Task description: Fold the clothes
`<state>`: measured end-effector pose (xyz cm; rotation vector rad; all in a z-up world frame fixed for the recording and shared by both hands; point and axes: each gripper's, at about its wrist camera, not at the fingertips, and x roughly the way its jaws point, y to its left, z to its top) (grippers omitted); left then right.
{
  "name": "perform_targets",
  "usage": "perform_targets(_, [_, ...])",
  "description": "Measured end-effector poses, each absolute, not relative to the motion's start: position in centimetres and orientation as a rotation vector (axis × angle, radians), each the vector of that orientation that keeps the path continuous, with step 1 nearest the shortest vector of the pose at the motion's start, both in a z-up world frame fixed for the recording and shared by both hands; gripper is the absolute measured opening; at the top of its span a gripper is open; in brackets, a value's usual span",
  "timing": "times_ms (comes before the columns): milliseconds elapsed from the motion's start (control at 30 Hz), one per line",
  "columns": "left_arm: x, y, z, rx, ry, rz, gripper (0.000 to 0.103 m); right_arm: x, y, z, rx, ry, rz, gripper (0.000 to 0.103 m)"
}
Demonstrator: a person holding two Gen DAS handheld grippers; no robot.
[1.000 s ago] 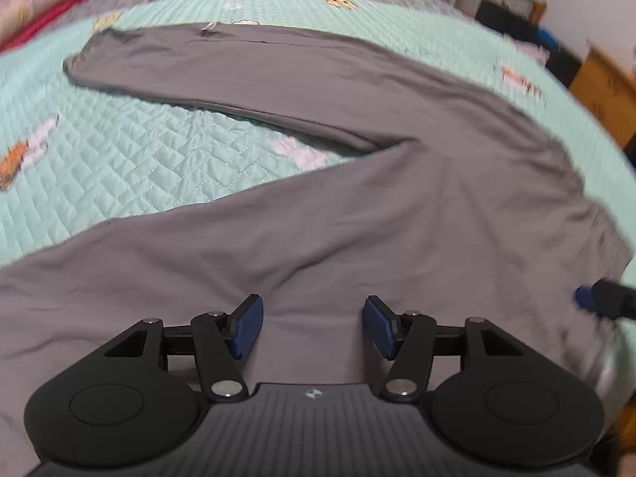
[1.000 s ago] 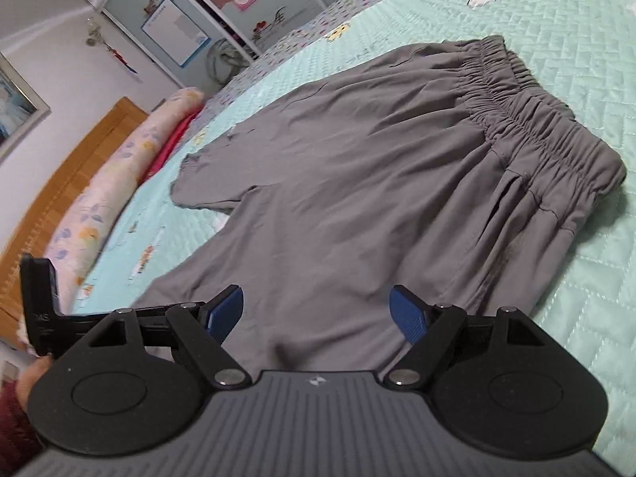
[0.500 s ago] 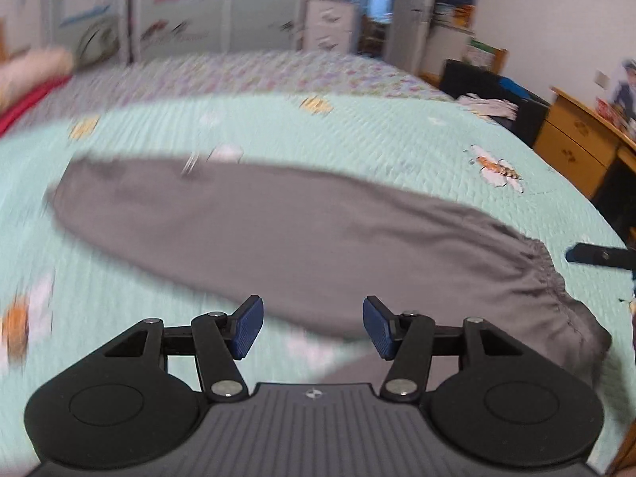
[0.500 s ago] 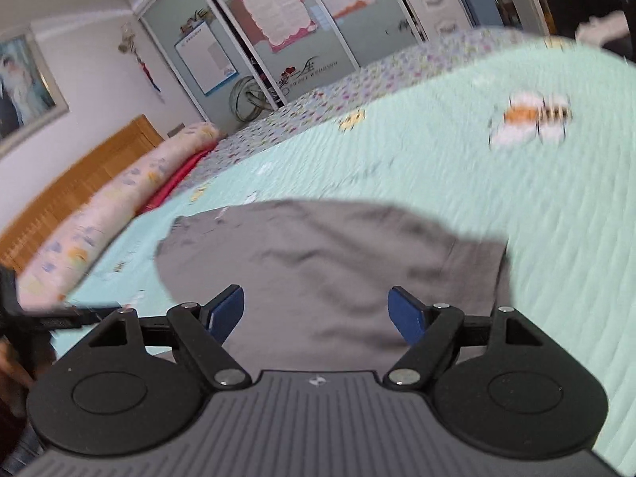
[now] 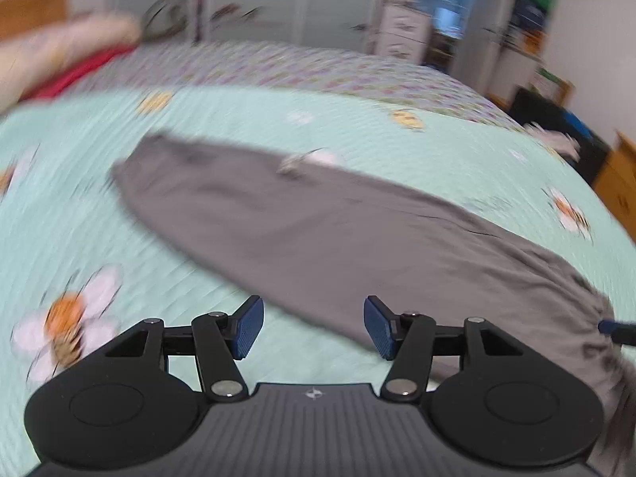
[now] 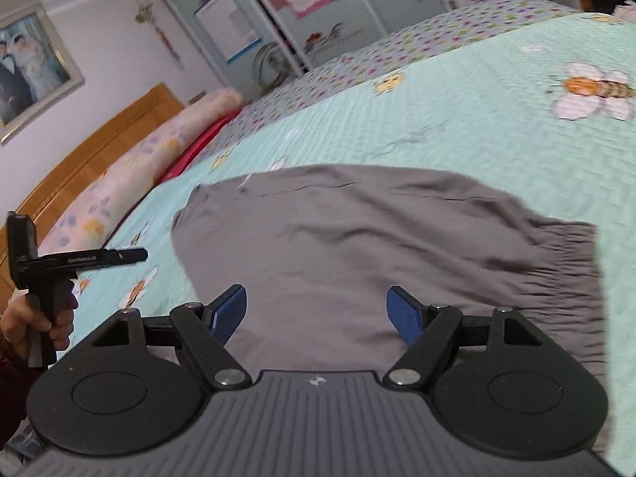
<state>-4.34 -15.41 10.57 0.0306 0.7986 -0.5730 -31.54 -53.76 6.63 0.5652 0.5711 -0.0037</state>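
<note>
**Trousers run long from my right tool out past my left**

Both tools hang above the bed with their pads spread wide and nothing between them. My right tool [image 6: 316,316] sits over the waist end of the grey trousers [image 6: 357,246]: cloth fills the gap between its pads, and the gathered waistband [image 6: 564,262] lies just to its right. My left tool [image 5: 314,328] sits at the near edge of the same garment, where its left pad is over bare bedspread [image 5: 119,238] and its right pad over grey cloth. So the right tool is the nearer one to the waist, and the left to the leg part.

From the left tool the trousers stretch away and to the left, the long axis running from the waistband low on the right to the cuff end [image 5: 135,159] far up on the left. The garment reads as one long band, the two legs seemingly laid one on the other, with a seam line along the top. That fits a lengthwise fold already in place; whether a crosswise fold follows, I judge likely but cannot settle.

The cloth is thin, matt, softly creased, and lies flat. The left view is blurred.
</note>
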Motion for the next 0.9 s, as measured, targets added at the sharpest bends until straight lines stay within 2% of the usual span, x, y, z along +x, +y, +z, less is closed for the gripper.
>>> perform_targets(167, [-2.7,-9.0,11.1,-0.112,0.774,-0.494,0.059,-27.0,-50.3,10.0,0.518,0.554,0.096,0.078])
perform_targets(400, [-0.9,-4.3,8.2,-0.265,0.785,-0.382,0.059,-16.3,-43.2,15.4,0.468,0.523,0.276,0.078])
perform_targets(533, [0.2,-1.7,6.5,-0.351,0.79,-0.316,0.069,-7.9,-38.4,18.1,0.446,0.505,0.382,0.078])
perform_targets(633, [0.9,0.3,5.2,-0.416,0.792,-0.266,0.069,-1.3,-35.4,19.3,0.435,0.497,0.432,0.078])
perform_targets(733, [1.2,1.5,4.2,-0.444,0.767,-0.24,0.069,5.3,-33.3,18.7,0.38,0.528,0.404,0.078])
perform_targets(900, [1.2,2.9,2.7,-0.457,0.697,-0.221,0.069,13.7,-31.4,14.2,0.245,0.604,0.262,0.078])
